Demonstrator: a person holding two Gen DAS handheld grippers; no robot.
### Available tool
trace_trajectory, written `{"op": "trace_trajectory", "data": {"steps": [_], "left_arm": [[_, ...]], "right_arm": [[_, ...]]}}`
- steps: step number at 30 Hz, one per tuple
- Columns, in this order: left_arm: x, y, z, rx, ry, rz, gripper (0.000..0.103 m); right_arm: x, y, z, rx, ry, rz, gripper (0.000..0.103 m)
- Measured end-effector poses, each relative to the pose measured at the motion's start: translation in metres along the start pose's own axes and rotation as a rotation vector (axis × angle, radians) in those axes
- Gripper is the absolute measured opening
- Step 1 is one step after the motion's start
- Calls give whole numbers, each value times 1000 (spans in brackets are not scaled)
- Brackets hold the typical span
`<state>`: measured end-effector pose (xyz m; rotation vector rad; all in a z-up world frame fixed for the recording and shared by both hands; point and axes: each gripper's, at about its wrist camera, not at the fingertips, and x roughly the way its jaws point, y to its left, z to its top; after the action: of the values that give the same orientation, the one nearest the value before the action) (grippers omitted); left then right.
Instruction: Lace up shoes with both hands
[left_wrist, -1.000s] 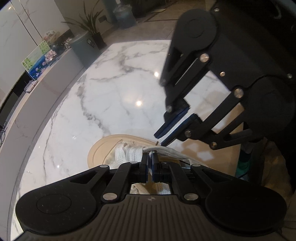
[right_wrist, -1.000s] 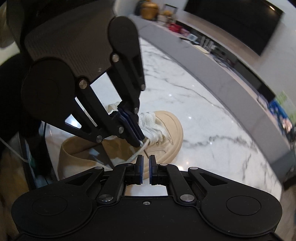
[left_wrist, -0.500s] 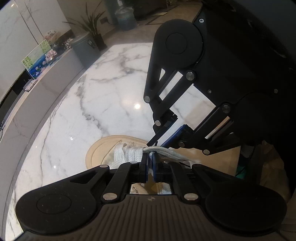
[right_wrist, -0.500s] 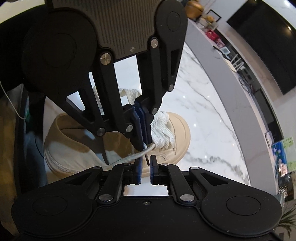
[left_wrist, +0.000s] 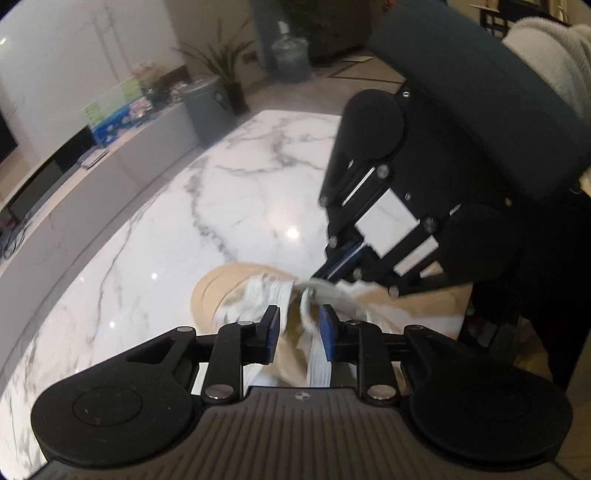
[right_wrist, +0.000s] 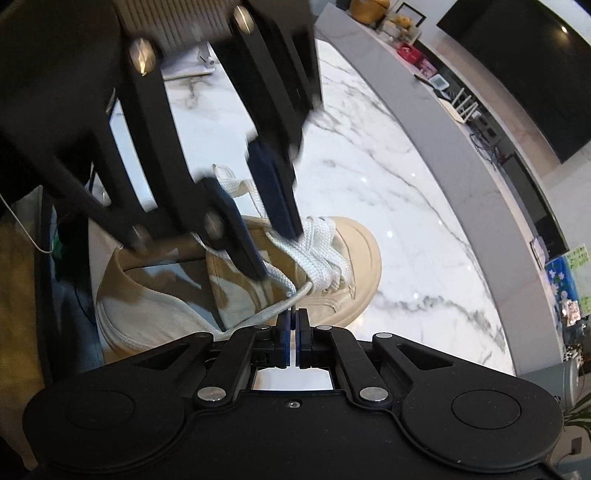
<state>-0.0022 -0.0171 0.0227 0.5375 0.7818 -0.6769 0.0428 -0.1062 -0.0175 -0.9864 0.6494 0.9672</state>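
A tan shoe (right_wrist: 354, 258) sits on a white marble table (right_wrist: 406, 206), with its round toe pointing away from the person. White laces (right_wrist: 321, 258) cross over the front of it. One thin lace end (right_wrist: 280, 304) runs from the laces down to the right gripper (right_wrist: 293, 325). That gripper is pinched tight on the lace end, with its blue pads pressed together around it.

The left gripper (left_wrist: 300, 325) hangs over the middle of the shoe and tips down toward it. Its jaws are opening. A loop of lace (left_wrist: 306, 314) lies between the blue pads (left_wrist: 272, 328), close to the right one, but the pads do not squeeze it.

Much is hard to see. In the left wrist view the shoe (left_wrist: 221, 291) is blurry, and the left gripper's own black body covers its back half. The right gripper (left_wrist: 332, 267) blocks the shoe's far side there. In the right wrist view the left gripper (right_wrist: 273, 229) is big, dark and smeared, and it hides the tongue and top of the shoe. The heel is partly cut off by the right gripper's body.

A fuzzy grey sleeve (left_wrist: 554, 48) shows at the top corner of the left wrist view. A grey counter (right_wrist: 461, 122) curves along beyond the table.
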Motion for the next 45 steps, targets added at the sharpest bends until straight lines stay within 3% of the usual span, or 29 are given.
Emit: {"op": "trace_trajectory", "data": {"steps": [8, 16, 28, 30, 32, 42, 45], "left_arm": [[-6, 14, -25, -5, 95, 29, 23], [18, 27, -39, 21, 173, 47, 23], [55, 31, -49, 88, 181, 6, 23], [59, 29, -48, 81, 170, 5, 20], [61, 29, -47, 60, 170, 4, 5], [47, 38, -54, -30, 275, 111, 2], [36, 40, -54, -34, 272, 121, 2]], "right_arm": [[-5, -8, 2, 80, 16, -5, 1], [-12, -5, -5, 94, 48, -31, 1], [-20, -1, -23, 136, 75, -40, 1], [-21, -1, -24, 138, 73, -40, 1], [-22, -1, -24, 143, 71, -40, 1], [-30, -5, -26, 171, 64, -88, 1], [-34, -8, -28, 158, 84, -120, 1]]}}
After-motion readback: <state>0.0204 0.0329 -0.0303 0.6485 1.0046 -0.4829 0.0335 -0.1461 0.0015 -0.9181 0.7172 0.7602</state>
